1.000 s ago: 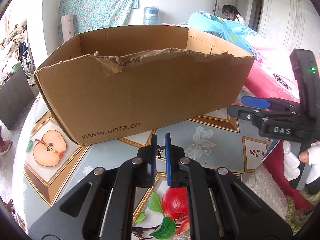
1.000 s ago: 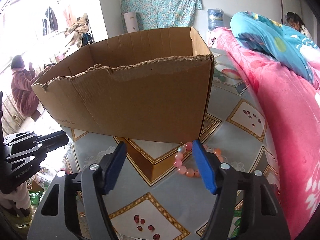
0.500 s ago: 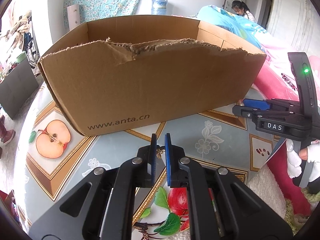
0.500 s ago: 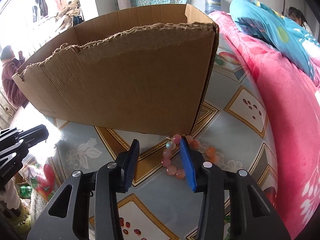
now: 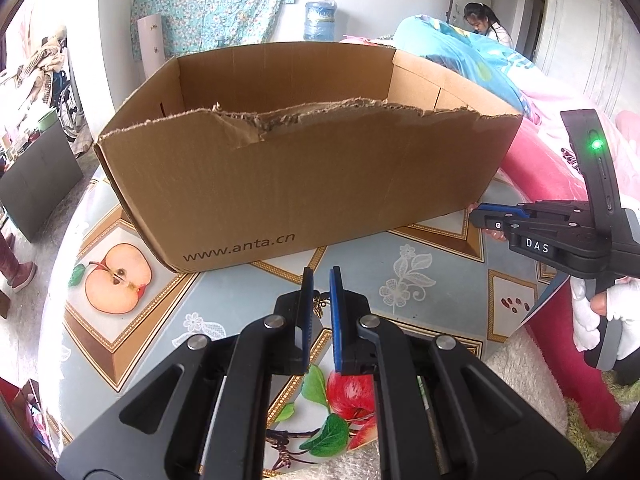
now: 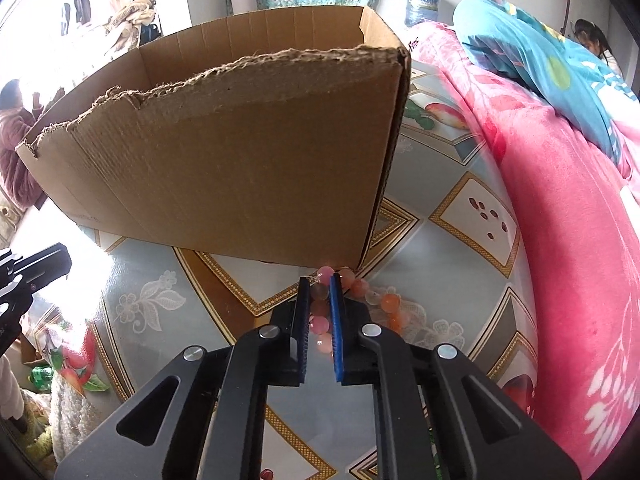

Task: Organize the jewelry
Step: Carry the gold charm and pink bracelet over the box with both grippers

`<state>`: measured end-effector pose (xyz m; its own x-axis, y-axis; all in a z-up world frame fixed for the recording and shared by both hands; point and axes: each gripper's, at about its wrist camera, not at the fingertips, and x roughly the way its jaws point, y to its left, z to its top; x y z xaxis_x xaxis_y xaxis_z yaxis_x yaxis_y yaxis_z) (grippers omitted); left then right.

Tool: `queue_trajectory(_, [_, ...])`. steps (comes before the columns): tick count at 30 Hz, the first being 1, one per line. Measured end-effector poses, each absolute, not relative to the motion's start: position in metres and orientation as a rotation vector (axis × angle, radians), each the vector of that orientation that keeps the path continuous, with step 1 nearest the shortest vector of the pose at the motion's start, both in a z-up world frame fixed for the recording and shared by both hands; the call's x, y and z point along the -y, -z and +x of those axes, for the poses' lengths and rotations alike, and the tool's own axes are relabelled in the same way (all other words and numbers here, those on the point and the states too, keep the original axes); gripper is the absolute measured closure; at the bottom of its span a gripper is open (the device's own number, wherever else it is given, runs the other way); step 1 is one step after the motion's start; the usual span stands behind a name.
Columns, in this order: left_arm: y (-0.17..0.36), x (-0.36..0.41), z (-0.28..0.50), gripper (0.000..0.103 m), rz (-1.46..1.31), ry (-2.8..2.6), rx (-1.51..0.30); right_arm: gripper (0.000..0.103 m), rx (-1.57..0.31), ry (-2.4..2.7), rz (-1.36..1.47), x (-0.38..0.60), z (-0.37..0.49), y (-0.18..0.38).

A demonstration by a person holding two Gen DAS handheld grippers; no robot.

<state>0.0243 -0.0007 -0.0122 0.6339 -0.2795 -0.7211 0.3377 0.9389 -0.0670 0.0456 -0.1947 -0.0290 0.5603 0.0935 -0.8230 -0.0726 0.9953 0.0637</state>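
Left wrist view: the left claw (image 5: 319, 280) is clenched with only a thin slit between its blue pads, and nothing is held in it. It hangs over the patterned bench (image 5: 420, 256), short of the torn front wall of the cardboard box (image 5: 304, 184). Off to its right, the right claw (image 5: 486, 216) reaches in at the box's near right corner, carried by a white-gloved hand (image 5: 600, 316). From here the jewelry is all but hidden behind that claw, so the left claw is well apart from it.

Right wrist view: the pink bead bracelet (image 6: 372, 296) lies on the bench, touching or just beside the foot of the box's corner. The right claw (image 6: 320, 284) is closing on it, its pads already pressing the near-left run of beads, which lines up along the claw's pointing direction. The rest of the loop trails to the right of the claw. The right hand is plainly the nearer one. Judging by this, the coming move is a lift: the bracelet sits low against the box wall, so it must rise above the torn rim before it can go inside.
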Motion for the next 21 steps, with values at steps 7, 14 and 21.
queue_trajectory(7, [0.007,-0.003,0.019,0.096,0.076,0.341,-0.798,0.093,-0.962,-0.129,0.164,0.215,0.044,0.02])
queue_trajectory(14, [0.003,-0.002,0.014,0.096,0.083,0.337,-0.789,0.093,-0.935,-0.157,0.277,0.233,0.038,0.01])
queue_trajectory(21, [-0.007,-0.003,0.008,0.096,0.077,0.34,-0.771,0.093,-0.891,-0.194,0.412,0.254,0.023,-0.001])
